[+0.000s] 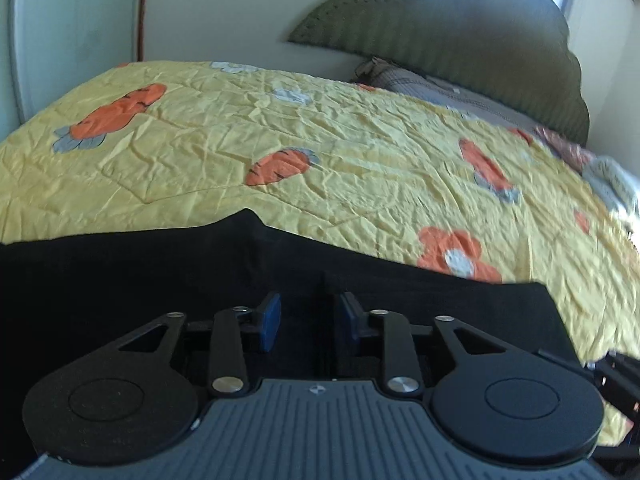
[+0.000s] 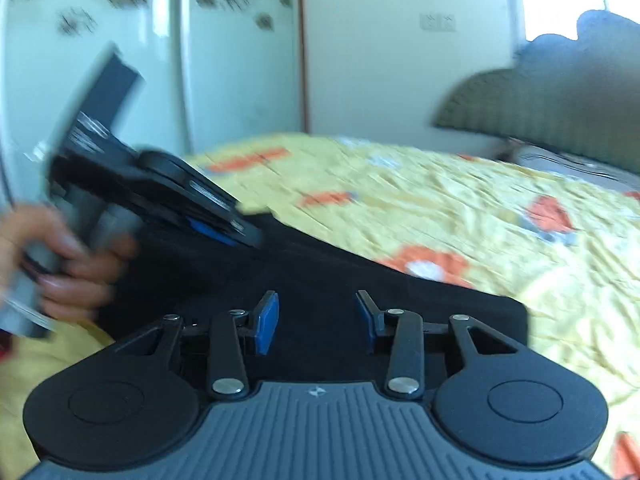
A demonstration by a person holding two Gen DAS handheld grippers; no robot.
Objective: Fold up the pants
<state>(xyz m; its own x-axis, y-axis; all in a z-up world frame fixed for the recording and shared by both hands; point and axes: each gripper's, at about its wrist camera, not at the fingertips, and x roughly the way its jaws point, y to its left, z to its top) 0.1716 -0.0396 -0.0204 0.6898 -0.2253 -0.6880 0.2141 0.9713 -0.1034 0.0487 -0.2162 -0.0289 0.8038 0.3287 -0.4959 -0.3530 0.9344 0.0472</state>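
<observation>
The black pants [image 1: 160, 276] lie flat on the yellow quilt [image 1: 280, 128] at the near edge of the bed. My left gripper [image 1: 307, 322] hovers low over them with its blue pads [image 1: 270, 320] apart and nothing between them. In the right wrist view the pants [image 2: 360, 292] spread under my right gripper [image 2: 316, 320], which is open and empty above the cloth. The left gripper [image 2: 224, 228] shows there at the left, blurred, its tips down at the pants' far edge, held by a hand [image 2: 68, 268].
The quilt carries orange carrot and flower prints. A dark green cloud-shaped headboard cushion [image 1: 460, 32] and grey pillow [image 1: 432, 88] stand at the far right. White wardrobe doors [image 2: 200, 60] line the far side of the bed.
</observation>
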